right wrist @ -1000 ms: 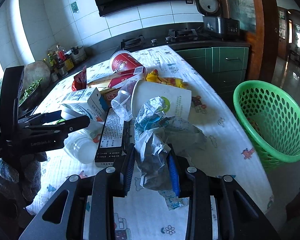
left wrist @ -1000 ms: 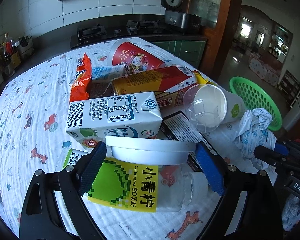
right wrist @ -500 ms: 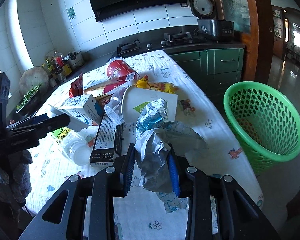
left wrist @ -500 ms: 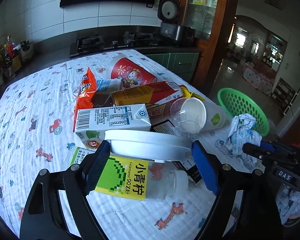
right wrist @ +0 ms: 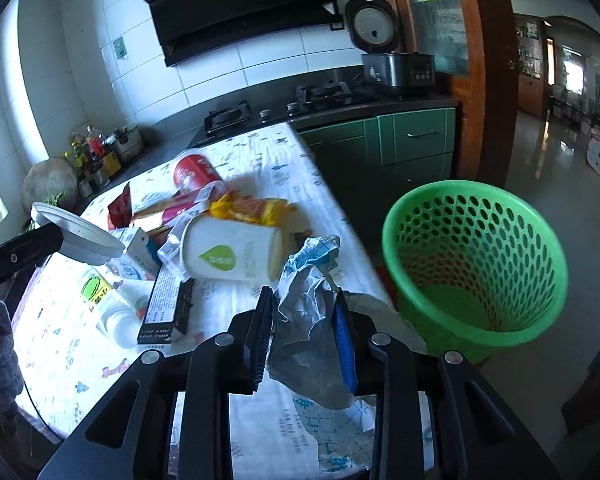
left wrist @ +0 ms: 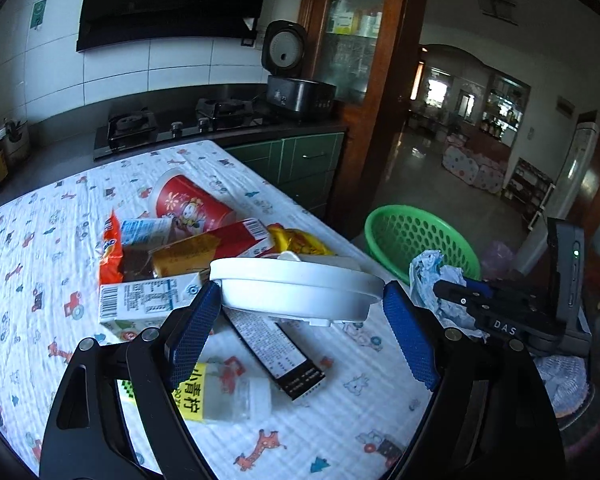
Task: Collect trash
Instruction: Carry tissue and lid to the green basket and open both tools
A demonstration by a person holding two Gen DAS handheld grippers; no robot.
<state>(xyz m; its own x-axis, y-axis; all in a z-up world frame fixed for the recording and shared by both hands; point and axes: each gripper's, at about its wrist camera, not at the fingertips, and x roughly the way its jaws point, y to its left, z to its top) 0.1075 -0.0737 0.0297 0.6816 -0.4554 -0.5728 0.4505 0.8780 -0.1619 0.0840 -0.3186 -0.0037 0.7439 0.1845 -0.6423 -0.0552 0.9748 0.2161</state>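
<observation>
Cloth-covered table [left wrist: 36,264] under scattered packaging [left wrist: 188,256]

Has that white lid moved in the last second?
Yes. The white lid, clamped in the left gripper, has risen off the milk carton toward the green basket.

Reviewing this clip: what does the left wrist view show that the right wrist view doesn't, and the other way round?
Only the left wrist view: the left claw gripping the white lid across its rim, and the milk carton's barcode face.

Only the right wrist view: the right claw, closing on the crumpled wrapper, the inside of the green basket, and the white paper cup lying on its side.

Both: the lid, wrapper, basket, red cup, black box and patterned tablecloth.
</observation>
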